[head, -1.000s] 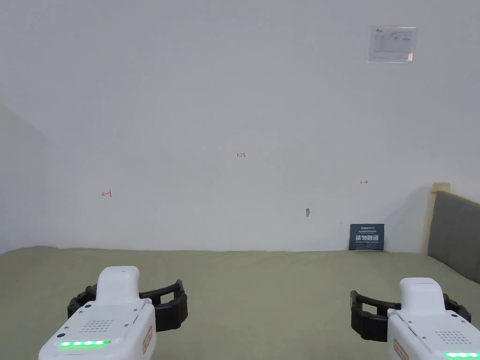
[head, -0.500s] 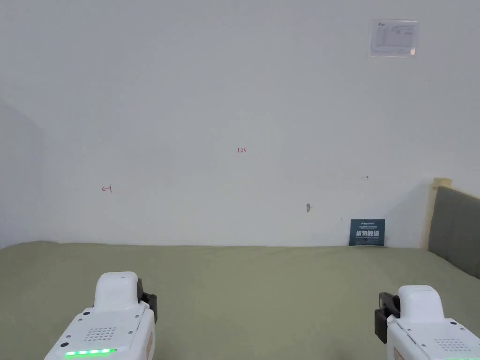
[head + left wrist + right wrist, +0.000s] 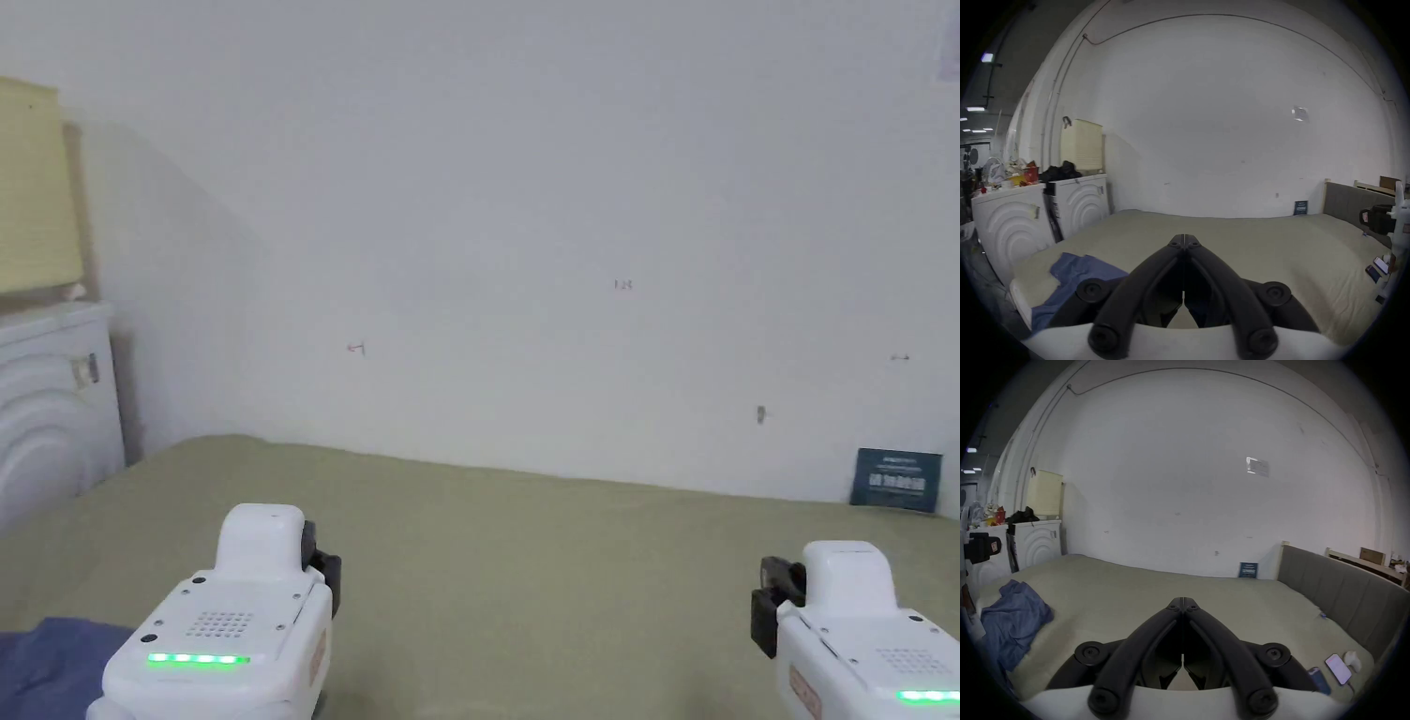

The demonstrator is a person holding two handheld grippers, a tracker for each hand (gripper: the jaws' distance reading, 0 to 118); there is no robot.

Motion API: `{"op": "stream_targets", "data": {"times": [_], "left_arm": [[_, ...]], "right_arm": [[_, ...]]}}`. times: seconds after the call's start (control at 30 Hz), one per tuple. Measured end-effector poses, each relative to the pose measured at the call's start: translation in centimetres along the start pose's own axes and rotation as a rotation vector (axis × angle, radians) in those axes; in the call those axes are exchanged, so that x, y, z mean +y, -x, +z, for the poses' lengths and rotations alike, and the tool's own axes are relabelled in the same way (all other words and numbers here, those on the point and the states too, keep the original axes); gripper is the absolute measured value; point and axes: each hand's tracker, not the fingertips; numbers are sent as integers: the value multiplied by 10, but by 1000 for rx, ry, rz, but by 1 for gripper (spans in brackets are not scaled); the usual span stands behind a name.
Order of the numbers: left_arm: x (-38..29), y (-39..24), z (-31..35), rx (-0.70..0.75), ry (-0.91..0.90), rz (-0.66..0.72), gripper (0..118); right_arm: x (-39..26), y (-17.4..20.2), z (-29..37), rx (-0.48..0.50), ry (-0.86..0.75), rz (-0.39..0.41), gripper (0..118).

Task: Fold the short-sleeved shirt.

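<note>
Both grippers, left gripper and right gripper, hover jaws closed, empty, above the bed; crumpled blue shirt lies left of both jaws, risking a bunched multi-layer grab.

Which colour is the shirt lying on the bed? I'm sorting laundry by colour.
Blue, plain with no pattern. The shirt shows best in the right gripper view, crumpled on the bed.

I log: shirt, soft blue cloth, creased, lower left of frame; bed cover, matt olive fabric; left gripper and right gripper, matt black plastic jaws, glossy white casings.
</note>
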Motion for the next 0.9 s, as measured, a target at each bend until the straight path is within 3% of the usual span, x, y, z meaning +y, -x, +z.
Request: {"op": "stream_targets", "data": {"times": [0.37,0.6,0.9], "left_arm": [[-13,144,41,276,72,-13,0],[-5,185,-5,260,201,-32,0],[5,208,-172,5,715,-45,0]], "right_arm": [[-2,184,-47,351,30,6,0],[-13,219,-59,397,32,20,0],[-21,256,-97,390,26,-4,0]]}}
